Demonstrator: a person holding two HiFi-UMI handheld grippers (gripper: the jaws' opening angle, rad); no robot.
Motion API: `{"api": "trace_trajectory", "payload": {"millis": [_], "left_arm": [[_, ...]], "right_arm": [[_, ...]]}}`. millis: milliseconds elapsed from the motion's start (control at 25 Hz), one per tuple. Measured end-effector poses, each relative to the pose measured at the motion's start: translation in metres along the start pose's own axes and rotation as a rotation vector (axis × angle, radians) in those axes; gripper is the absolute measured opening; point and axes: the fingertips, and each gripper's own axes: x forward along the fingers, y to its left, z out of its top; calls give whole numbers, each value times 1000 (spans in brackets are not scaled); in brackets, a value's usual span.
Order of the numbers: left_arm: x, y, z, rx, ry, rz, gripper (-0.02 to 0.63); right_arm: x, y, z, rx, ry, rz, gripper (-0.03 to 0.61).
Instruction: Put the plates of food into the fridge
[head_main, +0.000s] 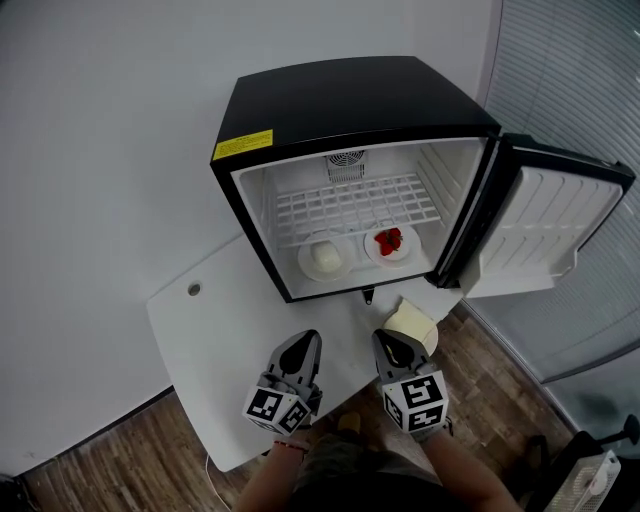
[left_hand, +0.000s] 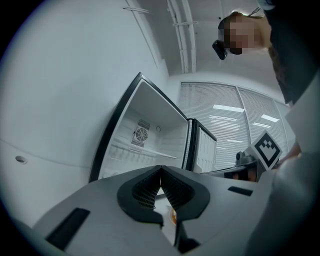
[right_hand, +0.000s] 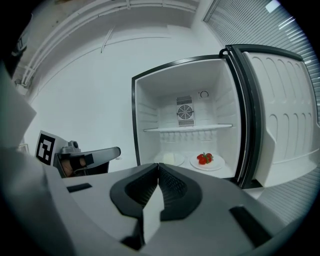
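Note:
The small black fridge (head_main: 340, 100) stands on the white table (head_main: 200, 330) with its door (head_main: 540, 230) swung open to the right. On its floor sit a plate with a white bun-like food (head_main: 325, 258) and a plate of strawberries (head_main: 390, 242), both also in the right gripper view (right_hand: 170, 159) (right_hand: 205, 159). My right gripper (head_main: 393, 345) is shut on the rim of a white plate with a pale yellow food (head_main: 412, 325), held in front of the fridge; the rim (right_hand: 152, 210) shows between its jaws. My left gripper (head_main: 308, 342) hovers beside it, shut and holding nothing.
A white wire shelf (head_main: 355, 205) spans the fridge above the two plates, with nothing on it. The table has a round cable hole (head_main: 194, 289) at the left. Wooden floor (head_main: 500, 390) lies to the right, with window blinds (head_main: 570, 90) behind the door.

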Motion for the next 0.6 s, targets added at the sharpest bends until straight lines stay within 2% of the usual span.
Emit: {"api": "trace_trajectory", "payload": {"millis": [240,600], "left_arm": [[17,-19,-15,-22,27,-58,9],[44,-46,-49,-65,92,-141,9]], "right_arm": [[-18,-26,-22,-60,50,-106,8],[-49,-78,-87,66,184,-258,9]]}}
